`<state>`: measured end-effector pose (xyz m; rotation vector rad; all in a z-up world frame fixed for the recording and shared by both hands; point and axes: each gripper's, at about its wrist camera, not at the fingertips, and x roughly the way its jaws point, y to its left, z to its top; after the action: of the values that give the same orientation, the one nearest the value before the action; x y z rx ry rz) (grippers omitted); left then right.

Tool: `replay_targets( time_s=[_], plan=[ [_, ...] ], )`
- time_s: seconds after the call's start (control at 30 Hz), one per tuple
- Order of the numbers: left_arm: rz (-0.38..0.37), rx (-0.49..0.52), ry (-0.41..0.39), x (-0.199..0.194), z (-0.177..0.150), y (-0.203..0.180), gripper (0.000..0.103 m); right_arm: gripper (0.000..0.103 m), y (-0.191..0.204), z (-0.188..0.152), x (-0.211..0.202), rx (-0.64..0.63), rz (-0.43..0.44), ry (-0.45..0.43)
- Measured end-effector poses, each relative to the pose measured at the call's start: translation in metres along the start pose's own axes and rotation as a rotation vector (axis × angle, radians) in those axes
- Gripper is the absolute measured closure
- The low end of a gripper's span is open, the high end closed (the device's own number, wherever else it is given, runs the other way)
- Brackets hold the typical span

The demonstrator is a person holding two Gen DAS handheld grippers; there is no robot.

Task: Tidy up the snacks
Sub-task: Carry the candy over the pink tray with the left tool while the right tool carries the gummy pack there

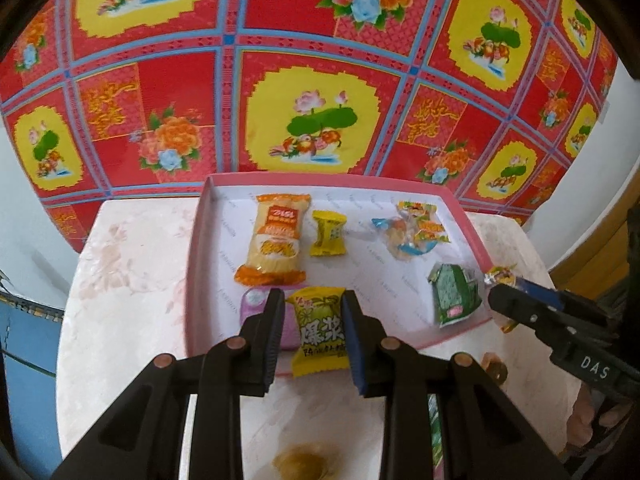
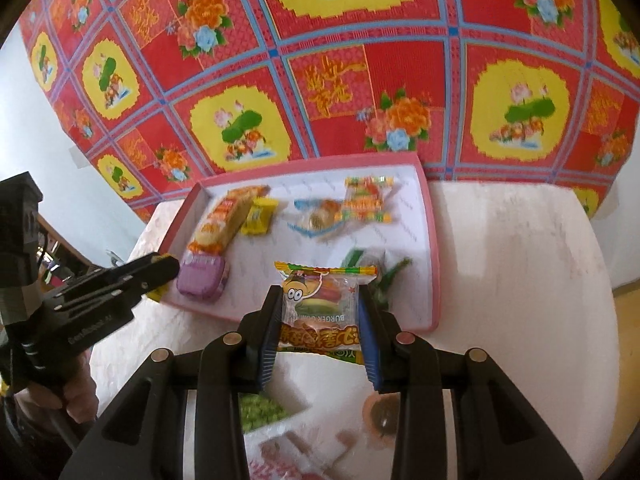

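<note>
In the left wrist view my left gripper (image 1: pixel 312 300) is shut on a yellow packet with green print (image 1: pixel 320 332), held over the near edge of the pink tray (image 1: pixel 198 240). In the right wrist view my right gripper (image 2: pixel 320 294) is shut on a clear burger-gummy packet (image 2: pixel 320 308) above the tray's (image 2: pixel 434 240) near side. The tray holds an orange pack (image 1: pixel 274 240), a small yellow candy (image 1: pixel 328 233), clear-wrapped sweets (image 1: pixel 416 228), a green packet (image 1: pixel 454 294) and a purple tin (image 2: pixel 202 278). Each view shows the other gripper: the right (image 1: pixel 496 292), the left (image 2: pixel 160 270).
The tray sits on a pale marbled table (image 1: pixel 132 280) against a red floral cloth (image 1: pixel 312 40). Loose on the near tabletop lie a brownish sweet (image 1: pixel 304 464), a green-pea packet (image 2: pixel 260 412) and a round brown sweet (image 2: pixel 382 412). A hand (image 2: pixel 76 396) grips the left tool.
</note>
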<state>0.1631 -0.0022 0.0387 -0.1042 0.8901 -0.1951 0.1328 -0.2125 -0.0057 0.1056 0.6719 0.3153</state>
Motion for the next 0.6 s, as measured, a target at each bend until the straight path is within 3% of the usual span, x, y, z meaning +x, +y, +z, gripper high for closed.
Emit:
replay_targets(
  time_s=[0.6],
  plan=[
    [0.000,0.091,0.066,0.057,0.018,-0.043,0.073,0.067,-0.025,0.030,0.035,0.002,-0.016,0.034]
  ],
)
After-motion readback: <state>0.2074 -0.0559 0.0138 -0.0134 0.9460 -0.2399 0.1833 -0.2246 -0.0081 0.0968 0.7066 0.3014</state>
